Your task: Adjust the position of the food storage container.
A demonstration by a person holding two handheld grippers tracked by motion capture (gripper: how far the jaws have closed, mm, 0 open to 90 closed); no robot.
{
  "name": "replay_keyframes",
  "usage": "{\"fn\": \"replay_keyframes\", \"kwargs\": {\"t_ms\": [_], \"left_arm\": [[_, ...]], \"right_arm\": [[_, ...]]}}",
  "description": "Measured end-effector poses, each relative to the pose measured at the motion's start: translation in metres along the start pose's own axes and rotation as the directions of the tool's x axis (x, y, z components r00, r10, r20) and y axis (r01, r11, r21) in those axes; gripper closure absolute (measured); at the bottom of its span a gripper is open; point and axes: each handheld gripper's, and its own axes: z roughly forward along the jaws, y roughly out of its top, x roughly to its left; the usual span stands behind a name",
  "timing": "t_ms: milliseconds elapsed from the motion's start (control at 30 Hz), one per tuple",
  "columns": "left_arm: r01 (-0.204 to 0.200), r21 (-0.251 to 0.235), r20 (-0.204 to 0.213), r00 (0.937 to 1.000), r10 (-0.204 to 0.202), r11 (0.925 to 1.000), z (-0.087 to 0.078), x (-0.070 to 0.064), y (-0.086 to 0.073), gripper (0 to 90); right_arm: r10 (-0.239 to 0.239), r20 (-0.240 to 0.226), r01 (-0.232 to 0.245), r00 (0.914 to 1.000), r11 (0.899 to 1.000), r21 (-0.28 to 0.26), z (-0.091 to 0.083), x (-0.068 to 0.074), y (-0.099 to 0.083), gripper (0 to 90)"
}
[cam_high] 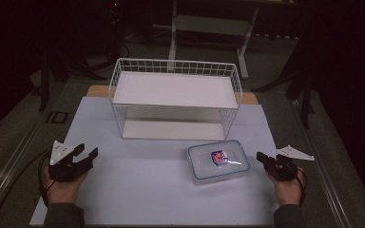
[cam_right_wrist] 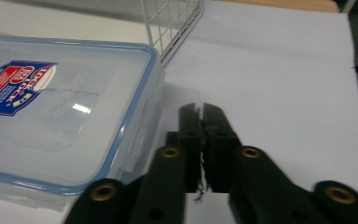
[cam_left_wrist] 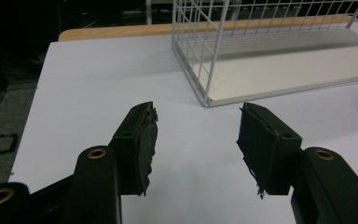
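A clear plastic food container (cam_high: 218,161) with a blue-rimmed lid and a red and blue label lies on the white table, in front of the rack's right end. In the right gripper view the container (cam_right_wrist: 60,116) sits just left of the jaws. My right gripper (cam_high: 261,158) rests right beside the container's right end, shut with nothing between its jaws; its tips (cam_right_wrist: 201,112) meet above the bare table. My left gripper (cam_high: 86,153) hovers at the table's left front, open and holding nothing (cam_left_wrist: 196,128).
A white wire two-level rack (cam_high: 176,97) stands at the middle back of the white table top (cam_high: 138,190); its near left corner (cam_left_wrist: 205,100) is just ahead of the left jaws. Dark floor and a desk frame (cam_high: 209,23) lie beyond the table.
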Motion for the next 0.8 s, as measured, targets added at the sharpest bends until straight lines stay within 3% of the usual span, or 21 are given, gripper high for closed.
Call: {"fn": "replay_keyframes", "kwargs": {"t_ms": [233,567,800], "left_arm": [[-0.032,-0.014,0.006,0.9995,0.033,0.9994,-0.001,-0.005,0.001,44.7],[-0.034,-0.027,0.020,0.9992,0.034,0.9991,-0.002,-0.005,0.001,44.2],[-0.041,-0.028,0.038,0.9984,0.042,0.9988,-0.002,-0.007,0.001,43.6]], "right_arm": [[-0.017,-0.039,0.018,0.9991,1.000,0.024,0.006,0.004,-0.001,90.0],[-0.052,-0.082,0.056,0.9953,0.997,0.053,0.014,0.012,-0.003,90.0],[-0.038,-0.089,0.043,0.9953,0.997,0.057,0.013,0.013,-0.005,90.0]]}}
